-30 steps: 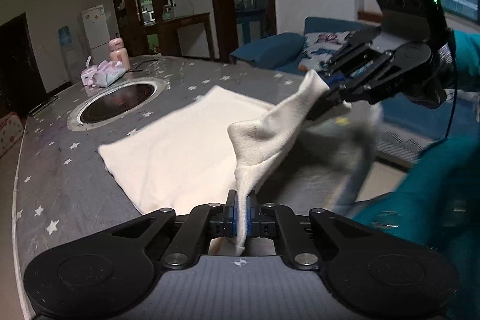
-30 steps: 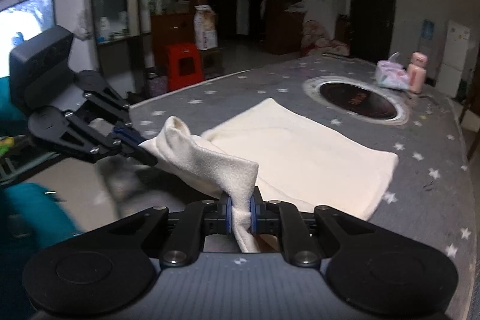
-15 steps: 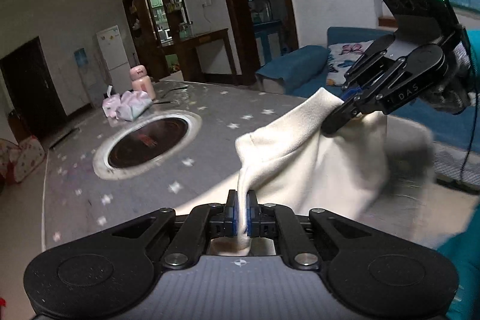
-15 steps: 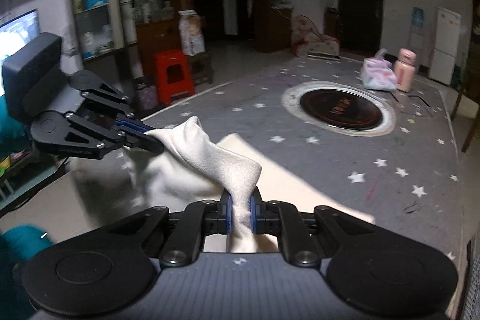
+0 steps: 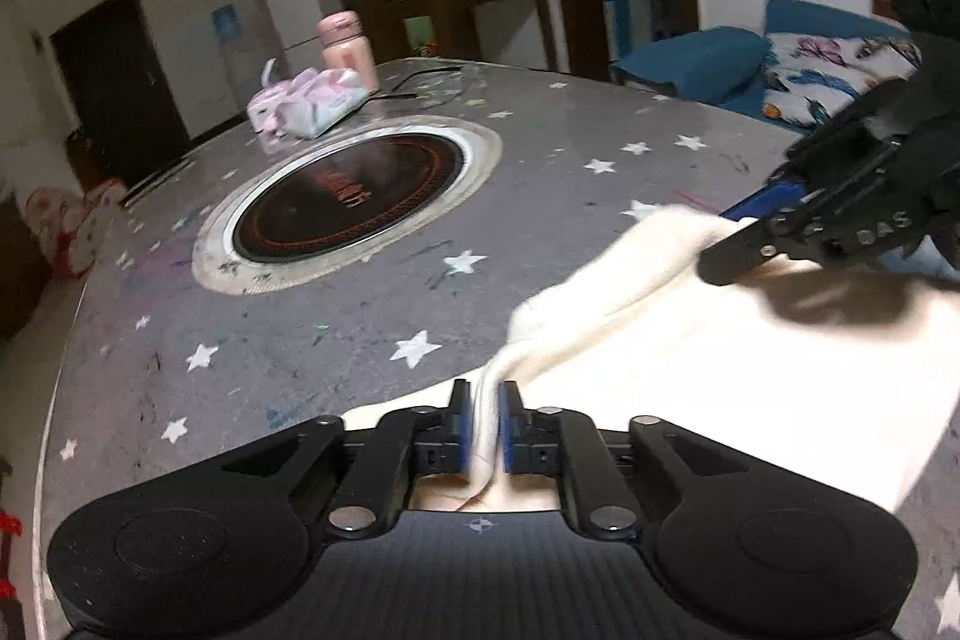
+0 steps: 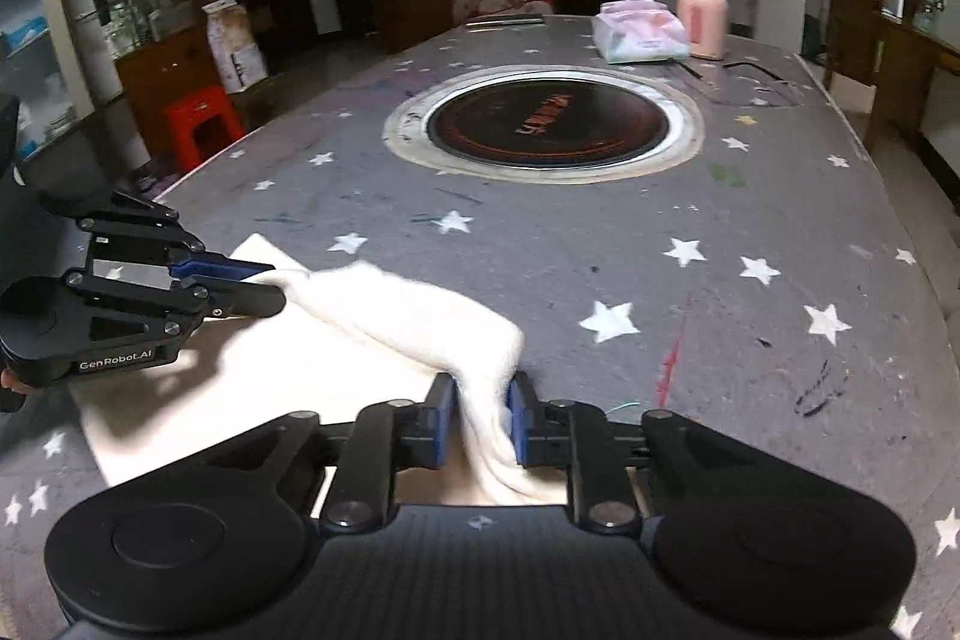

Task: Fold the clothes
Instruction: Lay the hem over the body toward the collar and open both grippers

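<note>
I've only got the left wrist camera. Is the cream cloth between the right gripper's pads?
Observer: Yes, the cream cloth runs between the pads of the right gripper; its jaws have just been opening, with a gap beside one pad.
Operator: And my left gripper, seen from there?
Observer: The left gripper, jaws also just opening, has its fingertips at the cloth's corner, low over the flat layer.
Operator: Anything on the floor nearby?
Observer: A red stool beside the table edge.

Both claws' jaws just eased apart, cream cloth now folded over.
</note>
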{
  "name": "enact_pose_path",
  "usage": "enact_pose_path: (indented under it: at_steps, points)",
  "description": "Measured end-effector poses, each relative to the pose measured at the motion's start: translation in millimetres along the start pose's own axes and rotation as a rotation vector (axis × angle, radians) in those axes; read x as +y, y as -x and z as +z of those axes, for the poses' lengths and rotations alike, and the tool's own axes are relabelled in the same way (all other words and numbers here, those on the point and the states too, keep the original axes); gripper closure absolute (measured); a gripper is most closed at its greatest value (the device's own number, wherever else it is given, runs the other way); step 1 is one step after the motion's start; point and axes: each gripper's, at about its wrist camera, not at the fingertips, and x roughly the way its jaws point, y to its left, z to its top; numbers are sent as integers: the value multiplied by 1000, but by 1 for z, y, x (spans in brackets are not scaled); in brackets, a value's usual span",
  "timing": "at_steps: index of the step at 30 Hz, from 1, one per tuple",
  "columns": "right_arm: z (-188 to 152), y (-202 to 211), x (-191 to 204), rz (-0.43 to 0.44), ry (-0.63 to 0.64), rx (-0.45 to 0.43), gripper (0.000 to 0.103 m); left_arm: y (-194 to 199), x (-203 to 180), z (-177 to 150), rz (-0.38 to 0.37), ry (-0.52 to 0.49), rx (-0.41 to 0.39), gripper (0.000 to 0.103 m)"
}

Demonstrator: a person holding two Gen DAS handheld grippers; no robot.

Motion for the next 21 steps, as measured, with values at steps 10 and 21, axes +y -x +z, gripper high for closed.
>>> enact_pose_path:
  at_steps: [10, 21]
  points:
    - [0, 26, 9, -2, -24, -75, 77, 28, -2, 16, -51, 95, -54, 80]
    - [-9, 14, 4, 14, -80, -51, 79, -4, -14, 11, -134, 167, 22, 79]
